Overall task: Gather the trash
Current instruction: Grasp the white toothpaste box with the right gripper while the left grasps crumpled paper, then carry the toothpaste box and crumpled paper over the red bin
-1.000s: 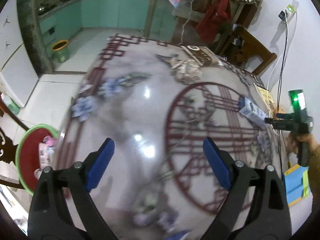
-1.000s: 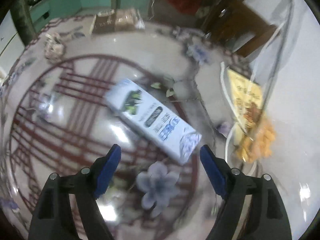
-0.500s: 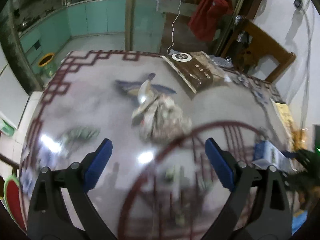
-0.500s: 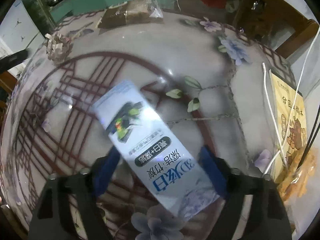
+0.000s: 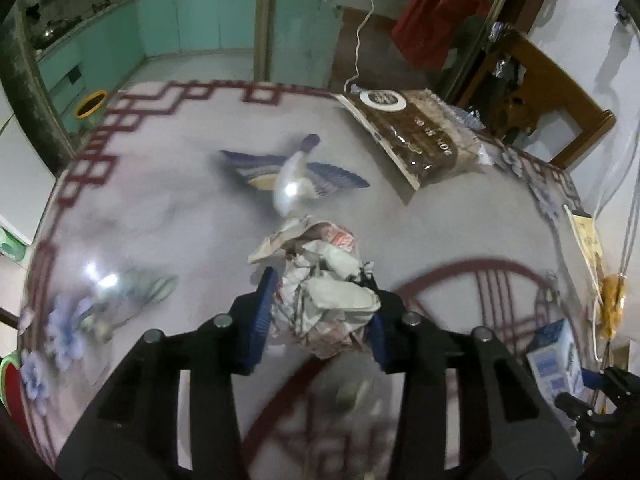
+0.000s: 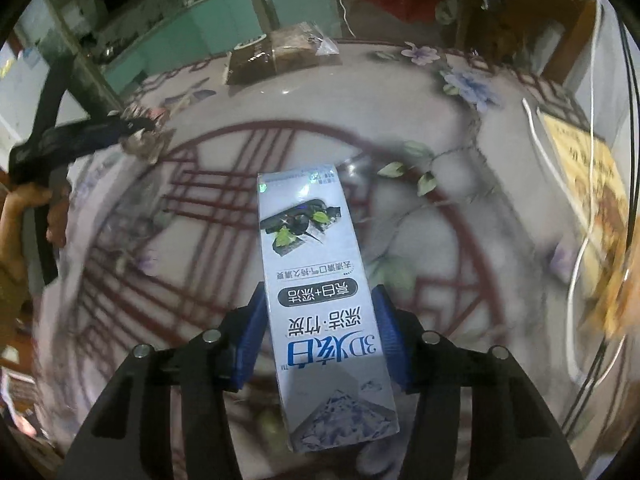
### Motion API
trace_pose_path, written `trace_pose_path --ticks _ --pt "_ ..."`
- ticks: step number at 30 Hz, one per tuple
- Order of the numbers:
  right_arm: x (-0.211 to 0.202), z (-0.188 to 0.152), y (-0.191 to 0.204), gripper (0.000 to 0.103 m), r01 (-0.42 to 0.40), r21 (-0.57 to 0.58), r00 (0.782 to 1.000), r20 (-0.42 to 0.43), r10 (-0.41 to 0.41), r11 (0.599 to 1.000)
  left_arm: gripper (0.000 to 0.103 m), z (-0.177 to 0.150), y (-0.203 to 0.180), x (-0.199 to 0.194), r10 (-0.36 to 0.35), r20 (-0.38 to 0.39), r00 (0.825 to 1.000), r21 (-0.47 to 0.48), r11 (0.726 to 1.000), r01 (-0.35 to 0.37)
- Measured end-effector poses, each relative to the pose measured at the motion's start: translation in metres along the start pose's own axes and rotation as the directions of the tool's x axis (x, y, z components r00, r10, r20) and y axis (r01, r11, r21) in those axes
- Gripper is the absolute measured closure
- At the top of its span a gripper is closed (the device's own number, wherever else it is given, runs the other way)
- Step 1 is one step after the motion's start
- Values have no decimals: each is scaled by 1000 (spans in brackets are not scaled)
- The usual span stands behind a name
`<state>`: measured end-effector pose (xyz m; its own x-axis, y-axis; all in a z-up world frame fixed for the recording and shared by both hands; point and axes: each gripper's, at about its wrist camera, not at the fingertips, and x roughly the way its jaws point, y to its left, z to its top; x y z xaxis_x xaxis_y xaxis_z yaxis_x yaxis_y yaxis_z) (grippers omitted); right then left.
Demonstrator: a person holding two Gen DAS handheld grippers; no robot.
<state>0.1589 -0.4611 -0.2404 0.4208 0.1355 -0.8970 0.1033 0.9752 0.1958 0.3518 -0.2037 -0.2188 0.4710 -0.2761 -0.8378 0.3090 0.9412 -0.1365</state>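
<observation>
A crumpled paper wad (image 5: 324, 292) lies on the patterned round table (image 5: 160, 216). My left gripper (image 5: 320, 312) is shut on the wad, its blue pads pressing both sides. A white-and-blue toothpaste box (image 6: 320, 280) lies lengthwise between my right gripper's pads. My right gripper (image 6: 322, 334) is shut on the box. The box also shows at the right edge of the left wrist view (image 5: 554, 356). The left gripper with the wad shows at the left of the right wrist view (image 6: 140, 136).
A brown snack bag (image 5: 408, 132) lies at the table's far side. A yellow packet (image 6: 588, 184) and white cable (image 6: 560, 184) lie at the right edge. A wooden chair (image 5: 540, 96) stands behind the table. A red-and-green bin (image 5: 8, 384) sits left, below the table.
Both grippers moved forward and closed: the left onto the crumpled paper wad, the right onto the toothpaste box. Both were open before.
</observation>
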Motion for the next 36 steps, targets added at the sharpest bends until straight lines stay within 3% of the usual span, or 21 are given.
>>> trace_pose_path --ticks 10,20,31,36 --pt "-33 -42 62 53 -195 194 981 36 192 961 62 -75 35 -137 30 41 999 15 999 -31" --pt "-69 -82 144 53 -333 241 943 59 329 912 62 -148 72 -244 76 107 991 -9 997 -76" --pt "-89 -100 209 53 -363 213 932 55 360 907 61 -185 118 -299 71 153 986 -52 997 -64" --pt "-93 -100 247 53 -352 191 936 73 344 916 61 -194 149 -312 67 166 984 -49 997 -60"
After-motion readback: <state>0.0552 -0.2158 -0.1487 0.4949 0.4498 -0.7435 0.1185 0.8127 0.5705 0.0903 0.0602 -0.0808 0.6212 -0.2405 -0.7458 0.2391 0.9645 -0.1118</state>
